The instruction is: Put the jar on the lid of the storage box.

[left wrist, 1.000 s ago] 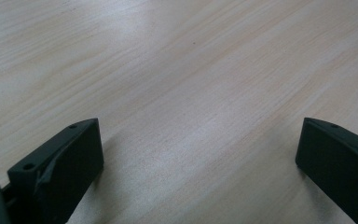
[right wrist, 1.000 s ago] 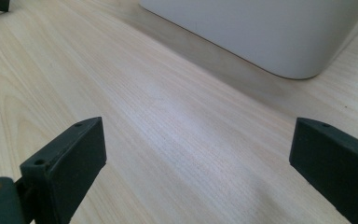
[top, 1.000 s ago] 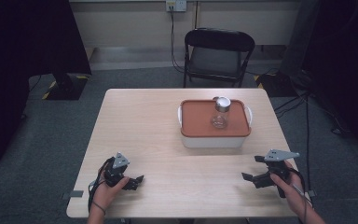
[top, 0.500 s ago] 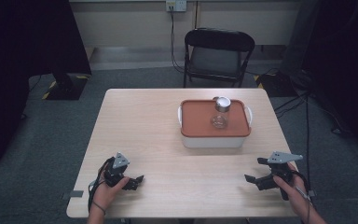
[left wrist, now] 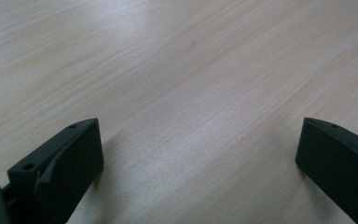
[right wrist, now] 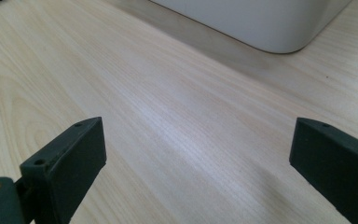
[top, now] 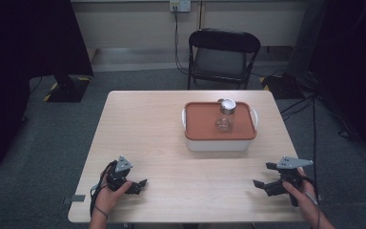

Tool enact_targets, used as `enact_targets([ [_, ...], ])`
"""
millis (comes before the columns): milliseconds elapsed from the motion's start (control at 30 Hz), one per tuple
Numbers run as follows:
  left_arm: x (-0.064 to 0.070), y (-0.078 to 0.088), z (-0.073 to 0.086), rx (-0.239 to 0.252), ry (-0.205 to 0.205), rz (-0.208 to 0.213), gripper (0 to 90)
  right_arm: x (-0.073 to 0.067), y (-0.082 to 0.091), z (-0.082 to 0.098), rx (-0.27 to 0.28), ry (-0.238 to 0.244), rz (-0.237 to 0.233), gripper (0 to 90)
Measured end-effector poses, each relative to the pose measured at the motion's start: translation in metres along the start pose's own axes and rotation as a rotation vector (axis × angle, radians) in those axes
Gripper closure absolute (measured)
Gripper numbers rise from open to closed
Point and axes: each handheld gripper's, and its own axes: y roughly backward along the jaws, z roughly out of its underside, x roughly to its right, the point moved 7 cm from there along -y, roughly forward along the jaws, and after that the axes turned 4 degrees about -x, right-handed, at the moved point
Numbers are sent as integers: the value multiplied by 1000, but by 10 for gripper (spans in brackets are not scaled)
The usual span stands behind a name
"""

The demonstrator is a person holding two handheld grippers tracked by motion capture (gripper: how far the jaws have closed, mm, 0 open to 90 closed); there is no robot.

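With the white box [top: 220,142] and its orange lid [top: 205,124] as my marker, my left gripper [top: 138,185] sits low on the table [top: 162,119], well off to the near left of the box, its jaws spread wide with nothing between them; in the left gripper view I see bare wood grain between the two black jaws [left wrist: 198,158]. Moving right, the box stands toward the far right part of the table, and the small glass jar [top: 224,119] with its metal cap [top: 227,105] stands upright on the lid, a little right of the lid's middle. Further right, my right gripper [top: 265,177] rests near the table's front edge, near and to the right of the box, jaws also wide apart and empty; the right gripper view [right wrist: 198,158] shows the box's white wall [right wrist: 261,23] ahead. As I judge it, the jar is the thing to go for, and the right gripper is the closer one. To do it well, I would lift clear of the box rim first, come in level at the jar's glass body below the cap, centre it between the jaws, and close gently so it does not tip or skid on the smooth lid.
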Motion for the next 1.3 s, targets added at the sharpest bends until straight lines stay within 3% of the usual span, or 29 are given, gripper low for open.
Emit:
enact_targets([
  [1300, 0, 0, 0, 0, 1, 0, 3, 10, 15, 30, -39, 22, 35, 25],
])
